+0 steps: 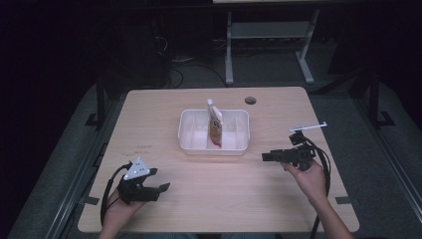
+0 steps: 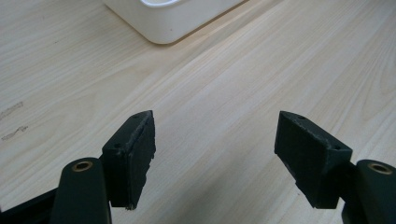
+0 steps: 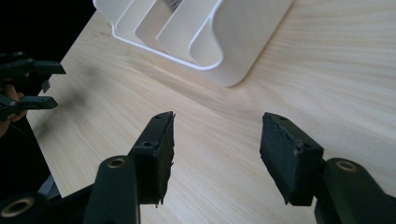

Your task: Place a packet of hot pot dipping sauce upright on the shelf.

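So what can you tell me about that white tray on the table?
The tray is a shallow white box, plastic by its look, with rounded corners and low dividers splitting it into compartments. It sits flat near the middle of the wooden table. A small pouch stands upright in it, near the middle. Neither gripper touches it.

The table (image 1: 219, 199) is seen from above, looking forward. It is viewed closely along each gripper's jaws. The white tray (image 1: 185, 130) (image 2: 163, 28) (image 3: 233, 56) is shared by all views.
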Tool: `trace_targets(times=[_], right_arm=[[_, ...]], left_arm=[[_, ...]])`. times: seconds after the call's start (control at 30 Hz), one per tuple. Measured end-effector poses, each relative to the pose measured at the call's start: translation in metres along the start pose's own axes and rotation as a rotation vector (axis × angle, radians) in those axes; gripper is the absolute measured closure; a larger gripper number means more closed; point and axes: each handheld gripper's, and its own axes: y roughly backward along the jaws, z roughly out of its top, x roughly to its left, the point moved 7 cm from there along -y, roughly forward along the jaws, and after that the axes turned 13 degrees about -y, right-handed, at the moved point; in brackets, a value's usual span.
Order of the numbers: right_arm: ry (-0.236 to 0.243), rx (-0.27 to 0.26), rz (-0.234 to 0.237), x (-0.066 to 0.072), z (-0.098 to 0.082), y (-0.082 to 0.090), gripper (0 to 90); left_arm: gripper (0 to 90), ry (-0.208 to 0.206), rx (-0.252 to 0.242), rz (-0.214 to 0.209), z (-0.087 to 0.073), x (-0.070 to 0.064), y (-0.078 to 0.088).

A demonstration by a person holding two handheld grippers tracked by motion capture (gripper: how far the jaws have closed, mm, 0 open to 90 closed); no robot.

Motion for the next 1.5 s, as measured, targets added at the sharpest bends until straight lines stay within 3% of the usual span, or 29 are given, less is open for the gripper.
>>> trace_targets(times=[0.93, 1.23, 1.5], right_arm=[[-0.055, -0.026, 0.011, -0.033, -0.039, 0.016, 43.7], [-0.043, -0.029, -0.002, -0.040, -0.055, 0.018, 43.1], [0.009, -0.032, -0.031, -0.036, -0.065, 0.015, 41.8]], left_arm=[[28.8, -0.013, 0.011, -0.009, 0.000, -0.003, -0.002], [28.7, -0.017, 0.014, -0.013, -0.001, -0.004, -0.003], [28.6, -0.018, 0.016, -0.022, -0.001, -0.004, -0.005]])
